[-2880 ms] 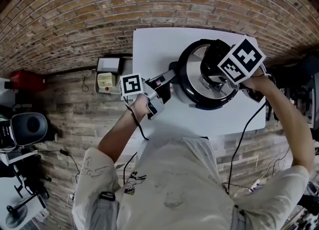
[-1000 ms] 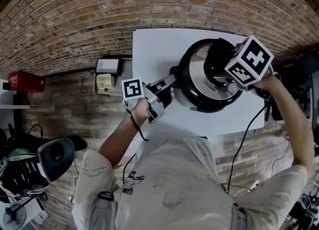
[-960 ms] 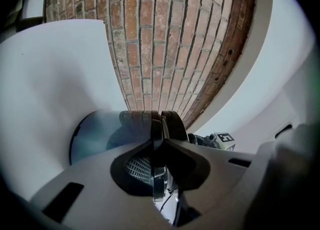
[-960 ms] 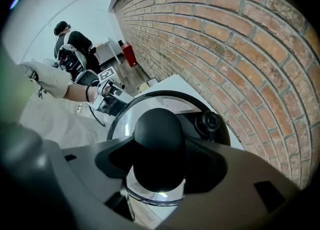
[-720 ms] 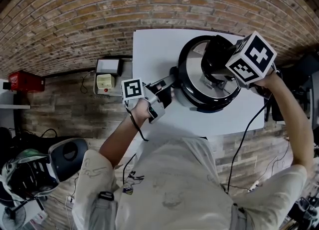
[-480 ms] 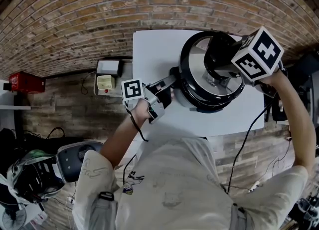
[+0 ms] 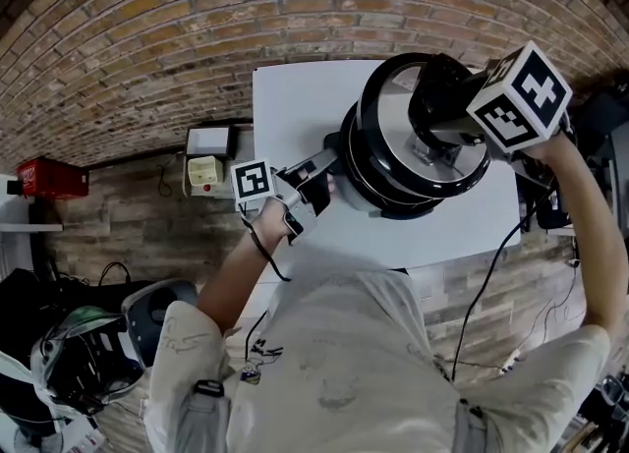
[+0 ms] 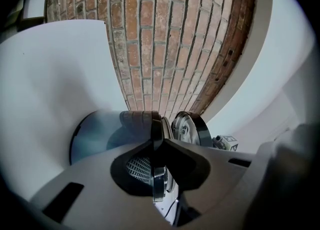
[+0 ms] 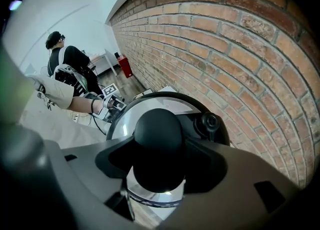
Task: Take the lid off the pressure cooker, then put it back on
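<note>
Table (image 7: 295,97): pressure cooker (image 7: 360,178) (lid (image 7: 393,132) aloft)

A red-brown brick wall (image 7: 197,38) runs behind the white counter (image 7: 295,107). The floor (image 7: 128,225) is brownish planking. At the wall's foot sit a red box (image 7: 51,178) and a small white box (image 7: 211,139). Dark equipment (image 7: 79,363) crowds one corner.

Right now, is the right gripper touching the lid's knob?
Touching. In the right gripper view, the right gripper has its jaws pressed on both sides of the black knob of the lid.
</note>
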`<state>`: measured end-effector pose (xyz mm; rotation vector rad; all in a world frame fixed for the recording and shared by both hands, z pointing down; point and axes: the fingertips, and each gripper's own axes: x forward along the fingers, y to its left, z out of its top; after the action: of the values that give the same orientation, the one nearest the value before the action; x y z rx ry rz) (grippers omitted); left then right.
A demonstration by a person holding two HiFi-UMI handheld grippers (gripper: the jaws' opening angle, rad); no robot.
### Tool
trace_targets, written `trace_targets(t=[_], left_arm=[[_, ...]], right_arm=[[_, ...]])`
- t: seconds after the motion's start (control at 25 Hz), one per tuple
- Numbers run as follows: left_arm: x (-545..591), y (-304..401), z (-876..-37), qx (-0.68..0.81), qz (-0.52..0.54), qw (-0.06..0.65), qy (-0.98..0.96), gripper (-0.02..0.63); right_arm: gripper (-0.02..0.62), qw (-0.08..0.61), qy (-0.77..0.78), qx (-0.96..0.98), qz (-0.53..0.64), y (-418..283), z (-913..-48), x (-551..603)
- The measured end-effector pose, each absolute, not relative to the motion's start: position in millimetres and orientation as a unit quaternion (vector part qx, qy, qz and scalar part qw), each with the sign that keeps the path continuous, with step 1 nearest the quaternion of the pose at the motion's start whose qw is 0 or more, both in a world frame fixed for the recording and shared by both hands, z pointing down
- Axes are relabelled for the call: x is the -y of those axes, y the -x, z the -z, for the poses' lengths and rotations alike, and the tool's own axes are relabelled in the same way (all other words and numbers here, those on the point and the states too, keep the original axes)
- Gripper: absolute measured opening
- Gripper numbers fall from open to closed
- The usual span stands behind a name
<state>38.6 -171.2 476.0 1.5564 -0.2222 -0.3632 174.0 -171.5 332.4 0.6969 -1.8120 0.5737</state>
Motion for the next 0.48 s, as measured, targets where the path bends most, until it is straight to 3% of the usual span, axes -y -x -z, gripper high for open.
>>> trace_targets(t=[0.48], left_arm=[[171, -37, -476, 0.101, 0.161, 0.696, -0.693, 0.064]], right_arm=[[0.291, 0.504, -0.327, 0.745, -0.290, -227, -330, 142]])
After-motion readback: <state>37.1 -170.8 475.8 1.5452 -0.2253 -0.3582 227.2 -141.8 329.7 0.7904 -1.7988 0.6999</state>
